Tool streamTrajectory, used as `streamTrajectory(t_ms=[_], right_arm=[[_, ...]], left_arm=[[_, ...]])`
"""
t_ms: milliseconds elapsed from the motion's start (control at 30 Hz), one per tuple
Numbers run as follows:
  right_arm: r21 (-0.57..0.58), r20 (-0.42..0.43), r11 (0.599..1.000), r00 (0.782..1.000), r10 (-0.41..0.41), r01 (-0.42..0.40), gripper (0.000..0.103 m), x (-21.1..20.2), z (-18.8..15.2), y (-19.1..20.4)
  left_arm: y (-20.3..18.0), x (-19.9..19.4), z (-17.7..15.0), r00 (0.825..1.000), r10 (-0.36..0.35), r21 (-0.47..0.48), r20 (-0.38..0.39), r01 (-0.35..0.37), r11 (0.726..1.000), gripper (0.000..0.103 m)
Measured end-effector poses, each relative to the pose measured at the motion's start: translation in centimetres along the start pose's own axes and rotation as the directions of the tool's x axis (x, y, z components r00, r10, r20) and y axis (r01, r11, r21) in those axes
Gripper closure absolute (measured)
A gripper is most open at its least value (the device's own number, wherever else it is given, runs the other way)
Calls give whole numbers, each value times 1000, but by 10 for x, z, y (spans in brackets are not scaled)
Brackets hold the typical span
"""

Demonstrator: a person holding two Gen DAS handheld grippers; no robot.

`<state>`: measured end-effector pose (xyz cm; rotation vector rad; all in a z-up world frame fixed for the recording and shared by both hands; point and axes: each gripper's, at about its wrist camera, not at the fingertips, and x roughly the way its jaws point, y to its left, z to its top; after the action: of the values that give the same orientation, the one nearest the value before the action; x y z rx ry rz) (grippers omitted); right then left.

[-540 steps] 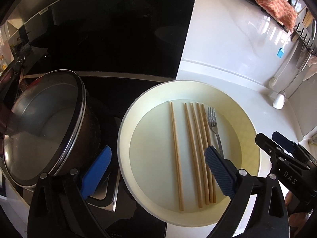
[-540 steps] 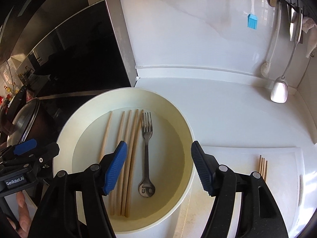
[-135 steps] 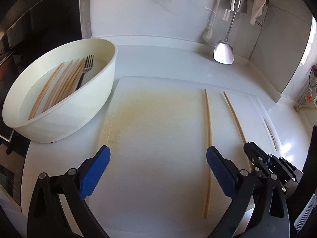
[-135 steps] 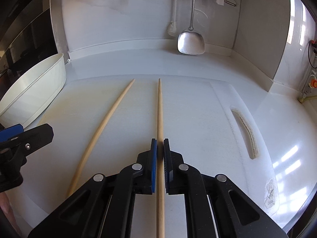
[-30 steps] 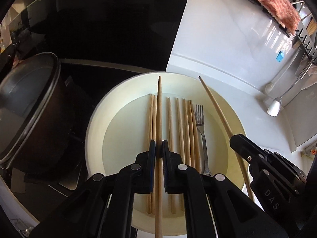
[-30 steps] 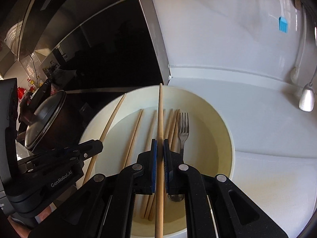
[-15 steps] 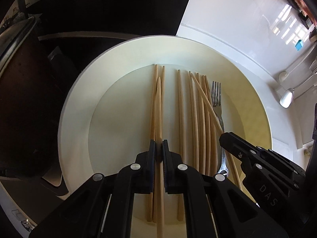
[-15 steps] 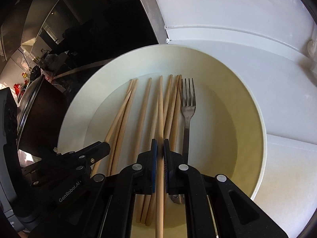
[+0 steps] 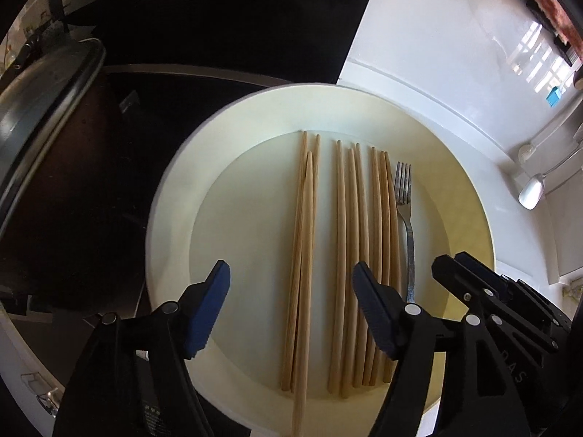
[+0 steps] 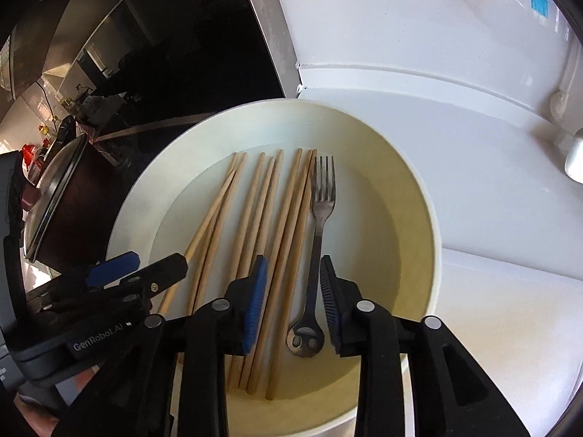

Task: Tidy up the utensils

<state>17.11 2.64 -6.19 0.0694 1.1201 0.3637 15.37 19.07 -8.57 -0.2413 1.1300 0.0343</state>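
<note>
A cream bowl (image 9: pixel 167 196) (image 10: pixel 419 189) holds several wooden chopsticks (image 9: pixel 342 218) (image 10: pixel 255 211) laid side by side and a metal fork (image 9: pixel 402 189) (image 10: pixel 322 196). My left gripper (image 9: pixel 289 273) hangs over the bowl's near side with its jaws opening. One chopstick (image 9: pixel 305 218) lies loose between its pads, its near end sticking out over the rim. My right gripper (image 10: pixel 292 266) hovers beside it, jaws opening too. Chopsticks and the fork's handle lie below the gap, and the pads touch none of them.
A dark pot with a lid (image 9: pixel 36 127) (image 10: pixel 54 189) stands left of the bowl on the black hob (image 9: pixel 182 18). White counter (image 9: pixel 419 54) runs to the right, with a cutting board (image 10: pixel 510 309). A ladle (image 9: pixel 530 191) and a blue brush (image 10: pixel 538 0) hang on the wall.
Both grippers sank toward the bowl, then opened and let go of a chopstick each. Those two chopsticks now rest in the bowl with the others.
</note>
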Motion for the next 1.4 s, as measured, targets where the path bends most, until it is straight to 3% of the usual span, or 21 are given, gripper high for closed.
streamTrajectory(t_ms=[67, 200, 533, 1000, 1400], right_arm=[[-6, 21, 1000, 1000, -4, 4, 62, -11, -3, -2], [-27, 41, 1000, 999, -11, 12, 52, -28, -9, -2], [-37, 18, 999, 999, 27, -26, 40, -61, -19, 1], [-27, 0, 999, 1000, 20, -20, 40, -78, -28, -1], [-43, 16, 999, 1000, -5, 6, 40, -92, -31, -3]], left_arm=[[2, -10, -2, 999, 32, -11, 11, -32, 999, 19], [10, -26, -3, 997, 71, -54, 12, -70, 996, 8], [14, -56, -6, 991, 135, -41, 3, -135, 990, 6], [-13, -84, -16, 985, 169, 3, 34, -169, 986, 6], [-13, -92, -20, 982, 182, -8, 45, -182, 983, 6]])
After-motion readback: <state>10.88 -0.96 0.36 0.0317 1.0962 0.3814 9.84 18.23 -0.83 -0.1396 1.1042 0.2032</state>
